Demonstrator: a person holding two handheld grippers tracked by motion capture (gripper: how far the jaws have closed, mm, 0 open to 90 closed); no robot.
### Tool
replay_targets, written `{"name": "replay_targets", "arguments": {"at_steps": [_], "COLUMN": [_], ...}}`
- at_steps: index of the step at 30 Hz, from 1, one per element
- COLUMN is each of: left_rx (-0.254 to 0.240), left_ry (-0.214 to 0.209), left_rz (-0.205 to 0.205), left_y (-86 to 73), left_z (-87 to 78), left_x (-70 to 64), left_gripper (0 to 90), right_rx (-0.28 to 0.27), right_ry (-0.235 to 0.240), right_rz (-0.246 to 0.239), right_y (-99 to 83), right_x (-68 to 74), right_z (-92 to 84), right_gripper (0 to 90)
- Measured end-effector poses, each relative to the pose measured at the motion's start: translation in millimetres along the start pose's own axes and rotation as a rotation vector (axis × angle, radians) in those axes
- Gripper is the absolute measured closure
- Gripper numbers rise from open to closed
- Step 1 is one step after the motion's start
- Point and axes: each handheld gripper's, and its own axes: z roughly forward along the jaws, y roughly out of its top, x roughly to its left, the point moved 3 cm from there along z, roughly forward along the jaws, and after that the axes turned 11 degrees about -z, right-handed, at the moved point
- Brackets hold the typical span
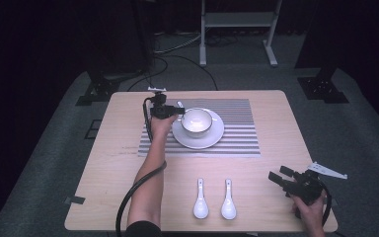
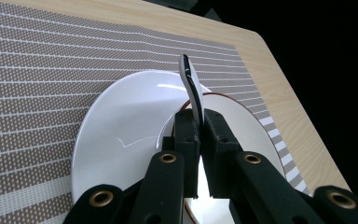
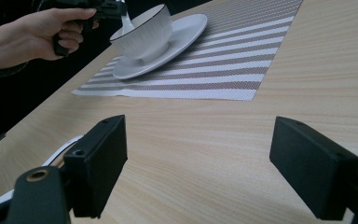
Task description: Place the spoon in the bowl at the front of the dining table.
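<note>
Spoon point(image 2: 192, 91) is sitting pinched between the clenched jaws of the left gripper point(image 1: 176, 110), at upper left of centre in the high view. In the left gripper view its handle is rising up and away from the jaws, long axis nearly in line with them, over the bowl point(image 1: 196, 122) and the saucer point(image 1: 212, 140) beneath. Bowl is lying just to the right of the gripper tips in the high view, touching or nearly so; hard to tell which. Striped placemat point(image 1: 242, 133) is carrying the saucer.

Moving right along the near edge of the desk point(image 1: 276, 113): two more white spoons point(image 1: 201, 200) point(image 1: 228, 200) are lying side by side, handles pointing away from the person, bowls toward the near edge.

Far right, the right gripper point(image 1: 280, 176) is resting low with jaws released and nothing between them, pointing up-left. It is nearer the two loose spoons; the left hand is nearer the bowl.
</note>
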Motion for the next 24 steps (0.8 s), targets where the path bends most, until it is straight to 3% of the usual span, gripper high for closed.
{"name": "replay_targets", "arguments": {"at_steps": [24], "left_rx": [-0.003], "left_ry": [-0.019], "left_rz": [-0.016], "left_y": [-9.1], "left_z": [-4.8], "left_x": [13.0], "left_gripper": [79.9], "right_rx": [0.002], "right_ry": [0.002], "right_rz": [0.001], "right_y": [0.0], "right_x": [0.1], "right_z": [0.2], "right_gripper": [17.9]}}
